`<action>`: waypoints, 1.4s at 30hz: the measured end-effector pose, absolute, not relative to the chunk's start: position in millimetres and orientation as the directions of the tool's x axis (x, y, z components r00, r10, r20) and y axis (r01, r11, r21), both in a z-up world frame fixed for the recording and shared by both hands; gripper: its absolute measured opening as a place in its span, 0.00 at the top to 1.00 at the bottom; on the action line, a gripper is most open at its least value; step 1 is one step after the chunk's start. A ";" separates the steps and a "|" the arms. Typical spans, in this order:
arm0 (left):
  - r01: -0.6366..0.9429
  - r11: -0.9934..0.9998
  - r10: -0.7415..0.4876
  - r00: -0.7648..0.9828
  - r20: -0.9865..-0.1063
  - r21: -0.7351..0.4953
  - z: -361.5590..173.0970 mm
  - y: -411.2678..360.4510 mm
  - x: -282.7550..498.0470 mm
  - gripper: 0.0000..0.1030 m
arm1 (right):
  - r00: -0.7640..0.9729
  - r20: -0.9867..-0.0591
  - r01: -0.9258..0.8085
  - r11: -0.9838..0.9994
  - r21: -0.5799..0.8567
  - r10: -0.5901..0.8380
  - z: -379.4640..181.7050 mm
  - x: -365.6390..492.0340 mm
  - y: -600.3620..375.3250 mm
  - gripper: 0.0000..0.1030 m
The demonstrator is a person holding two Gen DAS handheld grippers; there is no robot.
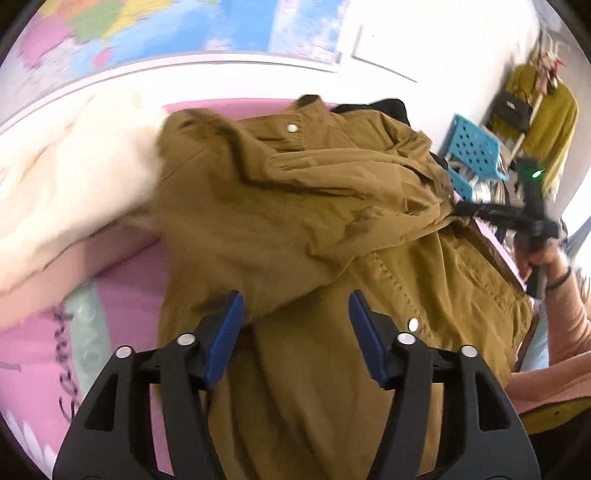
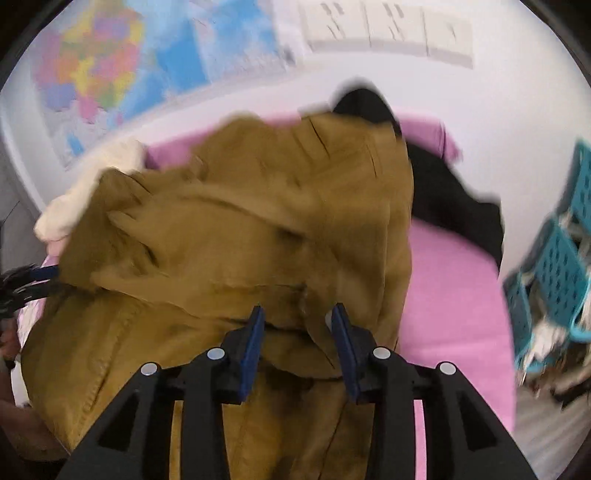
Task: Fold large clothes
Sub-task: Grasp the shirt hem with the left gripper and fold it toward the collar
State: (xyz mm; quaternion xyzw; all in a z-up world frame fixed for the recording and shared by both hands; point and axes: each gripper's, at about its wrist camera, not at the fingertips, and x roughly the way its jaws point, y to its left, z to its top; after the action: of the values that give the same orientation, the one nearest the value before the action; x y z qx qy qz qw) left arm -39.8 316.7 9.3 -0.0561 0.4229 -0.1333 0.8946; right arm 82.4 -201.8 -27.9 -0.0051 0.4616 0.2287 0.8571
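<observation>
Jacket (image 1: pixel 295 229): mustard-brown, spread across the pink bed cover (image 1: pixel 122 295), collar toward the wall map (image 1: pixel 166 26), one sleeve folded over the chest.
Left claw (image 1: pixel 295 314): spread wide, poised just above the jacket's lower front, blue pads (image 1: pixel 225 339) either side of a fabric ridge, contact unclear.
Right claw (image 2: pixel 297 332): jaws parted with a bunched fold of jacket between them, cloth apparently lifted; grip uncertain through blur. In the left view, at the jacket's right edge (image 1: pixel 476 212).
Cream blanket (image 1: pixel 66 177): beside the jacket's left shoulder.
Black garment (image 2: pixel 443 192): behind the jacket's collar, toward the wall.
Teal baskets (image 2: pixel 554 266): beyond the jacket's right side, off the bed.
</observation>
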 end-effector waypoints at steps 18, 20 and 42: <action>0.034 0.923 -0.338 0.543 -0.768 -0.382 -27.0 364.4 -125.5 0.25 | 0.360 -0.678 -0.271 0.767 0.581 0.641 -48.1 -29.4 -307.4 0.22; 0.043 0.917 -0.358 0.530 -0.769 -0.398 -28.5 361.1 -132.0 0.23 | 0.342 -0.670 -0.287 0.752 0.593 0.659 -51.1 -39.2 -302.8 0.22; 0.038 0.859 -0.449 0.535 -0.715 -0.511 -36.8 335.7 -179.1 0.86 | 0.270 -0.481 -0.427 0.552 0.717 0.834 -38.7 -80.5 -250.5 0.89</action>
State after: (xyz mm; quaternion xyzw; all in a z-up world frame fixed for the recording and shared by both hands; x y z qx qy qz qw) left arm -179.1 335.7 -36.8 -0.2234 0.4600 -0.1437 0.8473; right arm -80.5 -250.5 -38.7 0.2311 0.4406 0.4132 0.7627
